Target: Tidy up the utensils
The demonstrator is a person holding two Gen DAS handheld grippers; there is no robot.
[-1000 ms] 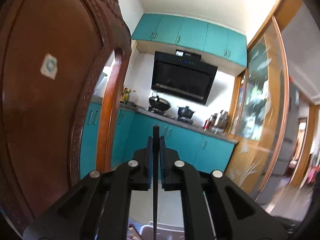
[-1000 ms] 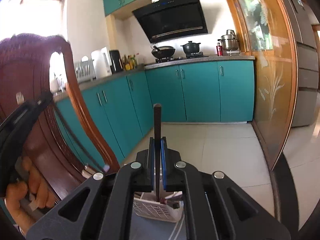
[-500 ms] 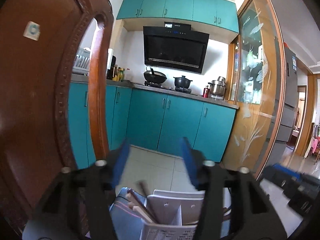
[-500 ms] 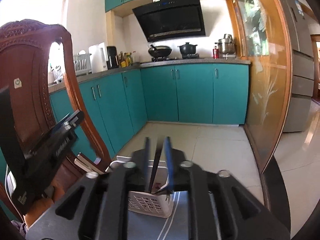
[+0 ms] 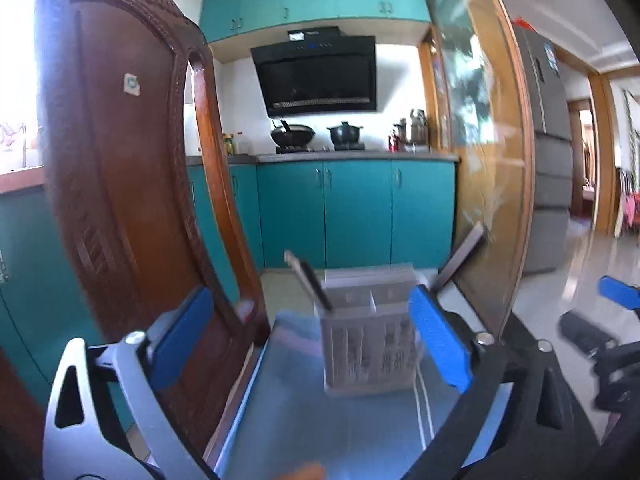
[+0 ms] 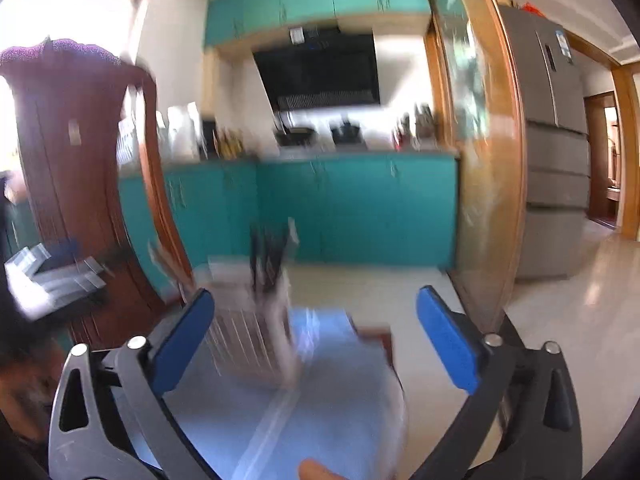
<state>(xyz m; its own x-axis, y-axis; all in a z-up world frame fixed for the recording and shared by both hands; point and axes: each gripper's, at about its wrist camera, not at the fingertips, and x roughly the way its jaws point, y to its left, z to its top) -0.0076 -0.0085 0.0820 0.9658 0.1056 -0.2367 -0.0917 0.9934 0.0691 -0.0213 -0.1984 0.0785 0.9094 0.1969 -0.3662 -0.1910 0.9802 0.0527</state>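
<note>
1. Now, landmark = white slotted utensil caddy [image 5: 370, 344]; stands upright on a blue cloth [image 5: 320, 420] covering the table; cloth has a pale stripe running toward the caddy in the right wrist view.
2. Left gripper [image 5: 312, 336]: jaws opening, spread wide; blue pads [image 5: 182, 334] sit to either side of the caddy w/o touching it; nothing betw. them is gripped; caddy shows in the gap, beyond the tips.
3. Right gripper [image 6: 316, 340]: jaws opening too, wide; nothing pinched; caddy [image 6: 256, 332] appears toward its left pad, badly blurred.
4. Dark chopsticks [image 5: 310, 284] lean out of the caddy's left compartment, tips up & to the left; another dark stick [image 5: 460, 256] leans out to the right of the caddy; which compartment holds it, can't tell.
5. In the right wrist view, dark sticks [image 6: 266, 260] rise from the caddy's top; count can't be read thru the blur.
6. Left of the caddy: carved wooden chair back [image 5: 120, 168], close to the table edge.
7. Behind the caddy, well apart: teal base cabinets [image 5: 356, 212]; wok & pot on the hob above them; black range hood [image 5: 316, 72] higher up.
8. Right of the caddy: glass sliding door w/ wood frame [image 5: 480, 152]; grey fridge [image 5: 548, 152] past it.
</note>
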